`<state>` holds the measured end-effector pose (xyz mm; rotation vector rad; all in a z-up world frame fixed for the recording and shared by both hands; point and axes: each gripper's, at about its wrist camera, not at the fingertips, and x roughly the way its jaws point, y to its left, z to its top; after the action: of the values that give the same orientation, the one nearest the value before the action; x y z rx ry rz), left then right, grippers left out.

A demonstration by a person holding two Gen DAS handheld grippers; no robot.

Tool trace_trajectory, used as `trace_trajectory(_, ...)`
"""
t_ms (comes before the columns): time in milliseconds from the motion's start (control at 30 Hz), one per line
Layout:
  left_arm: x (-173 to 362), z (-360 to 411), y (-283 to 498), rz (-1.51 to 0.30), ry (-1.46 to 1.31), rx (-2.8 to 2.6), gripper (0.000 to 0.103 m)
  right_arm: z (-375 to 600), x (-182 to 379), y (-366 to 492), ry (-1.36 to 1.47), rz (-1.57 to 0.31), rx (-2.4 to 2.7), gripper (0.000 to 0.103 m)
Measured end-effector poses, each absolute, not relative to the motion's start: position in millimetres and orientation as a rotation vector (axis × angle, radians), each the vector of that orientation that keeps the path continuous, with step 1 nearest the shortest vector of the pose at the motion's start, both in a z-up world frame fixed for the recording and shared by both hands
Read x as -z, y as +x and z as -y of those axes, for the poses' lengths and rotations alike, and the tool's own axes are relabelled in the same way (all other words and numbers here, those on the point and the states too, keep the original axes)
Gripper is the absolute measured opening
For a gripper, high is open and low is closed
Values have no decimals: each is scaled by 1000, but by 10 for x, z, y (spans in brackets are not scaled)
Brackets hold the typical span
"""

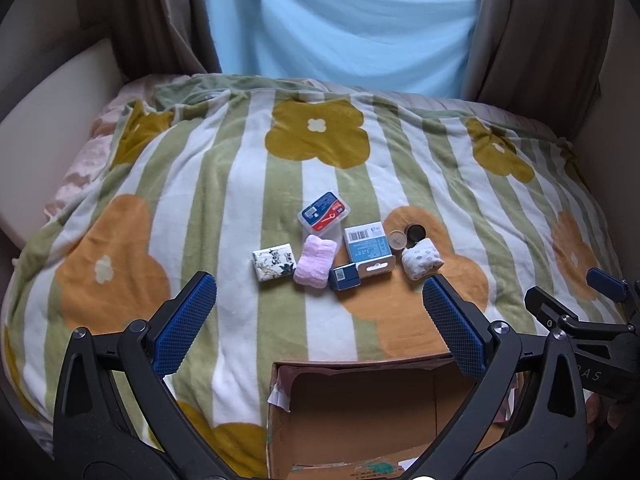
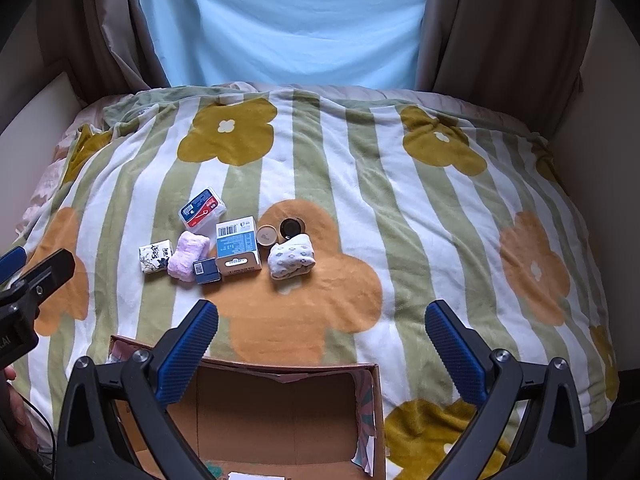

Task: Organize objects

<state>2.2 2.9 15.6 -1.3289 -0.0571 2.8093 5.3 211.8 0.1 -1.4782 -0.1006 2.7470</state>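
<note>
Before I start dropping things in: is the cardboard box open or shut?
Open: the cardboard box shows its bare brown inside, flaps aside.

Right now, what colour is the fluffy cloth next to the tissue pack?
Pale pink. The fluffy cloth shows best in the left wrist view, lying right of the tissue pack.

On the bed's blanket (image 1: 240,184), a cluster runs left to right: tissue pack (image 1: 274,261), folded towel (image 1: 315,262), small box (image 1: 345,277), carton (image 1: 369,249), rolled socks (image 1: 422,262). A floss-pick case (image 1: 324,213) lies farther back; a cardboard box (image 1: 360,412) sits nearest.
</note>
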Motion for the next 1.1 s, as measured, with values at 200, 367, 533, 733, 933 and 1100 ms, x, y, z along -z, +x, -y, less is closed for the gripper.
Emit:
trace_trajectory(200, -157, -14, 1, 31, -1336, -2824, 103, -2130, -2, 33, -1457, 92, -2748, 102)
trace_trajectory(367, -148, 7, 13, 56, -1333, -2816, 103, -2144, 25, 37, -1473, 76, -2739, 102)
trace_trajectory(533, -149, 4, 19, 57, -1334, -2814, 103, -2146, 62, 61, -1477, 79, -2737, 102)
trace_trajectory(733, -135, -11, 50, 51, -1341, -2817, 103, -2136, 71, 83, -1479, 78, -2741, 102)
trace_trajectory(933, -129, -20, 70, 49, -1342, -2819, 103, -2135, 74, 91, -1485, 60, -2749, 102)
trace_trajectory(1100, -120, -11, 100, 55, -1344, -2820, 103, -2127, 88, 111, -1487, 77, -2746, 102)
